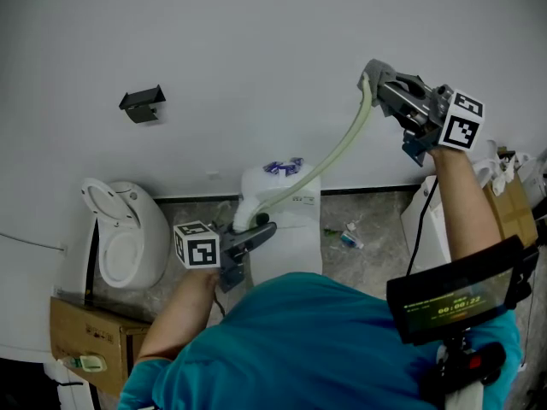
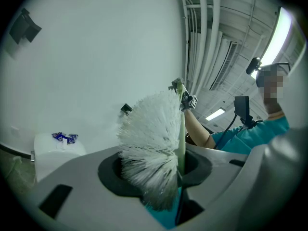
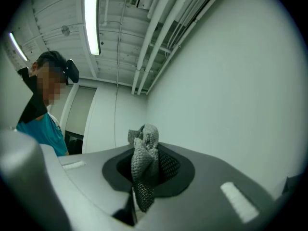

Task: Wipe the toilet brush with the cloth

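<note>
The toilet brush has a long pale green handle [image 1: 342, 148] and a white bristle head [image 2: 151, 143]. My left gripper [image 1: 256, 229] is low, in front of my body, and is shut on the brush at the head end. The bristles fill the gap between its jaws [image 2: 163, 177]. From there the handle curves up and to the right, to my right gripper [image 1: 373, 75], which is held high against the white wall. That gripper [image 3: 144, 177] is shut on a bunched grey mesh cloth [image 3: 143, 160]. The right gripper view shows only the cloth; the handle's tip is hidden.
A white toilet [image 1: 128, 237] with its lid up stands at the left. A white tank [image 1: 291, 237] with blue wrappers [image 1: 282, 167] on top is straight ahead. A black bracket [image 1: 141, 102] hangs on the wall. Cardboard boxes sit at lower left [image 1: 85, 336] and far right [image 1: 513, 207].
</note>
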`<action>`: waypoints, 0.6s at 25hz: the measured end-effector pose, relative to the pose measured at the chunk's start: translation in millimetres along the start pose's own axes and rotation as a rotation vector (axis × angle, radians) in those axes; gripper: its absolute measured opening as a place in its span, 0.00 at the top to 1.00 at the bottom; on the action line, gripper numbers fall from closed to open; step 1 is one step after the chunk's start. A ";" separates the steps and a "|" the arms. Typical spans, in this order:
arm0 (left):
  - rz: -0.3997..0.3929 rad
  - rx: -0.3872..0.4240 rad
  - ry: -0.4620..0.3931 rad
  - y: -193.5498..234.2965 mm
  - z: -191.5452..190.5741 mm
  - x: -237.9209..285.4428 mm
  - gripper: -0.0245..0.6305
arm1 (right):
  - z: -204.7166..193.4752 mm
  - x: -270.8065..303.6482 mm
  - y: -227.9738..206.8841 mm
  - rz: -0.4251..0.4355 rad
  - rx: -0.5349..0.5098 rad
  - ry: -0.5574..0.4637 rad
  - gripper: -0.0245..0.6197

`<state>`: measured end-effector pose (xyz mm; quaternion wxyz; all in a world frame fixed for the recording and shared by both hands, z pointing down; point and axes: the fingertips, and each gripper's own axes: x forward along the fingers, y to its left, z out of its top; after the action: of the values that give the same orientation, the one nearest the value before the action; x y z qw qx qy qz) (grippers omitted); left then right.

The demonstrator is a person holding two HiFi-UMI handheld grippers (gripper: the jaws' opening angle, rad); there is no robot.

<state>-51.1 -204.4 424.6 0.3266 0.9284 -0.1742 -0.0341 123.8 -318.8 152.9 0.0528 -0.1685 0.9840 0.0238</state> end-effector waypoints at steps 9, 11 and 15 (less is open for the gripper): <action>0.012 0.002 -0.078 1.7 9.3 -7.3 0.67 | -46.9 -17.5 0.7 -0.182 0.160 -0.204 0.91; 0.027 -0.006 -0.096 5.2 12.0 -9.4 0.67 | -89.7 -4.0 23.0 -0.160 0.181 -0.127 0.91; 0.060 -0.017 -0.132 10.9 20.4 -10.9 0.67 | -173.4 35.2 83.8 -0.042 0.199 0.099 0.91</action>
<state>-68.2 -220.7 414.7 0.3229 0.9157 -0.2227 -0.0870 46.2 -262.7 323.6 0.0213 -0.1840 0.9791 -0.0835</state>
